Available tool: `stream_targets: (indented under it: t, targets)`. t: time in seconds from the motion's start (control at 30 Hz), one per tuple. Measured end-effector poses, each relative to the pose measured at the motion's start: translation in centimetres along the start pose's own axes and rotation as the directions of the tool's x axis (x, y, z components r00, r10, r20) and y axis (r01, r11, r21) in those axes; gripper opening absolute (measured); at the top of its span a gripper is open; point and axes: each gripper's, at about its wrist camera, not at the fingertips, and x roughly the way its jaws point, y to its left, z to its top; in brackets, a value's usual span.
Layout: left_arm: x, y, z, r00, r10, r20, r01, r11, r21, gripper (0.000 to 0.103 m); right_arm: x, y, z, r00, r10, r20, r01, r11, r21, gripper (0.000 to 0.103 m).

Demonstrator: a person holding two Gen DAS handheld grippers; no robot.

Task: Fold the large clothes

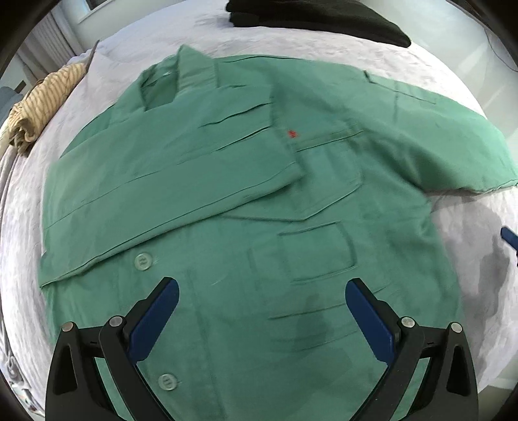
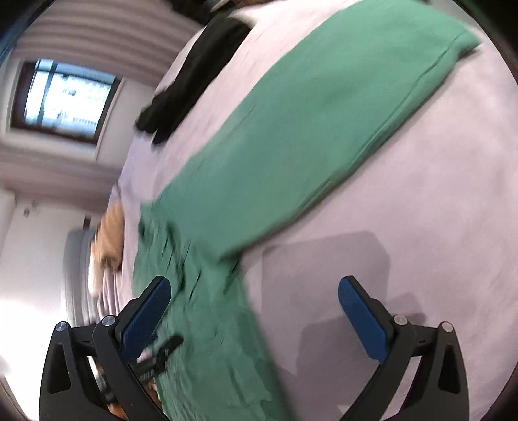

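Green shirt (image 1: 226, 181) laid flat on pale bed sheet (image 1: 469, 259), filling centre of left wrist frame; one sleeve seen folded across chest, other sleeve (image 2: 323, 123) stretched toward upper right in right wrist view. Left gripper (image 1: 262, 291) held above shirt front, jaws spread, nothing pinched. Right gripper (image 2: 254, 291) jaws spread wide, nothing between. Black garment (image 1: 323, 19) noted at top edge; striped cloth (image 1: 42, 100) at upper left.

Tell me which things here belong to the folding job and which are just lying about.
In the job: green button-up shirt, one sleeve folded across; open left gripper; open right gripper.
Lying about: dark folded garment; striped tan cloth bundle; pale lilac bedsheet.
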Motion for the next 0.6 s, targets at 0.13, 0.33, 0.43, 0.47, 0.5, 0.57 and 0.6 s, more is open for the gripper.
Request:
stream_targets:
  t: [0.13, 0.33, 0.43, 0.47, 0.5, 0.57, 0.6]
  targets:
    - [0.4, -0.6, 1.0, 1.0, -0.022, 0.007, 0.022, 1.0, -0.006, 0.103, -2.2, -3.1, 3.3, 0.996, -0.013, 0.089, 0.005, 0.996, 0.089, 0.103]
    - [0.6, -2.9, 1.3, 0.999, -0.049, 0.001, 0.049, 0.999, -0.006, 0.103, -3.7, -7.0, 7.5, 0.984, 0.013, 0.18, -0.048, 0.98, 0.194, 0.103]
    - [0.8, -3.6, 1.8, 0.998, -0.057, -0.001, 0.057, 0.998, -0.006, 0.103, -3.3, -7.8, 9.5, 0.977, 0.034, 0.212, -0.08, 0.974, 0.211, 0.103]
    - [1.0, -3.8, 2.0, 0.998, -0.061, -0.003, 0.061, 0.998, -0.009, 0.103, -3.1, -7.8, 10.0, 0.976, 0.032, 0.215, -0.078, 0.975, 0.209, 0.103]
    - [1.0, -4.0, 2.1, 0.998, -0.064, -0.004, 0.064, 0.998, -0.012, 0.103, -2.8, -7.8, 10.6, 0.976, 0.031, 0.217, -0.077, 0.976, 0.205, 0.103]
    - [1.1, -4.2, 2.5, 0.998, -0.07, -0.002, 0.07, 0.997, -0.017, 0.103, -2.4, -7.7, 11.4, 0.974, 0.032, 0.223, -0.079, 0.976, 0.205, 0.103]
    - [1.0, -4.3, 2.6, 0.997, -0.072, 0.0, 0.072, 0.997, -0.018, 0.103, -2.3, -7.7, 11.7, 0.973, 0.029, 0.231, -0.081, 0.972, 0.219, 0.103]
